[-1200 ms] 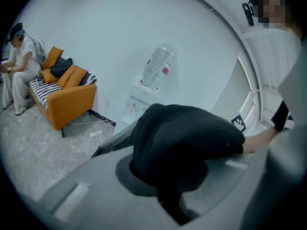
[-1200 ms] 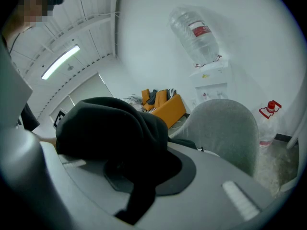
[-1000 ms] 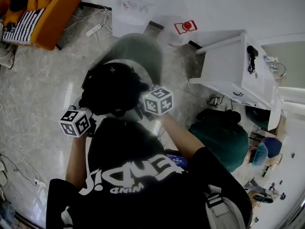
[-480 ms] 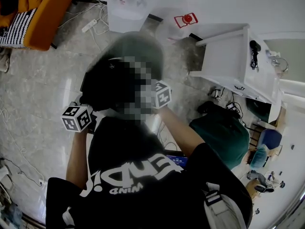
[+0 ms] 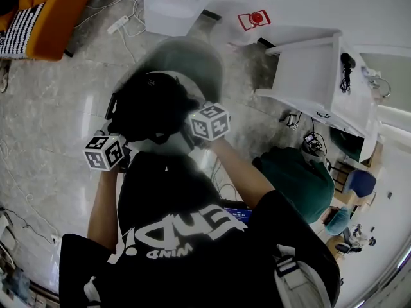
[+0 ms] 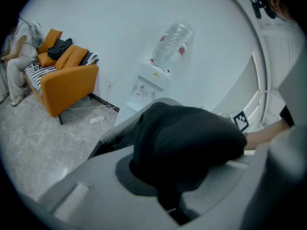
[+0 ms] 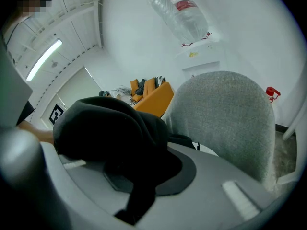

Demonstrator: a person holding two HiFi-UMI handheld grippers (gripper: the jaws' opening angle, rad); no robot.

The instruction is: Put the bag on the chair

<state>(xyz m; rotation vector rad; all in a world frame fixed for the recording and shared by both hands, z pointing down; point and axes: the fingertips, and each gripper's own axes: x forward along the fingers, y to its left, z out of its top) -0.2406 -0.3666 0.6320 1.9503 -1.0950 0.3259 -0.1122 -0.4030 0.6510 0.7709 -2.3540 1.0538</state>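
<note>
The black bag (image 5: pixel 151 111) hangs between my two grippers, just above the grey chair (image 5: pixel 186 59), and covers most of its seat. My left gripper (image 6: pixel 170 210) is shut on a fold of the bag's black fabric (image 6: pixel 187 143); its marker cube (image 5: pixel 104 151) shows at the bag's left. My right gripper (image 7: pixel 136 202) pinches another black fold of the bag (image 7: pixel 105 128), with its cube (image 5: pixel 210 122) at the bag's right. The chair's grey backrest (image 7: pixel 225 114) rises just behind the bag. Whether the bag touches the seat I cannot tell.
An orange armchair (image 5: pixel 54 18) stands at the far left, a water dispenser (image 5: pixel 170 5) behind the chair, and a white desk (image 5: pixel 314 76) to the right. A power strip and cables (image 5: pixel 119 24) lie on the floor. A person in green (image 5: pixel 298 181) crouches at the right.
The head view has shifted slightly. Both grippers keep their hold and stay at the bag's two sides; the bag stays over the chair with almost no movement.
</note>
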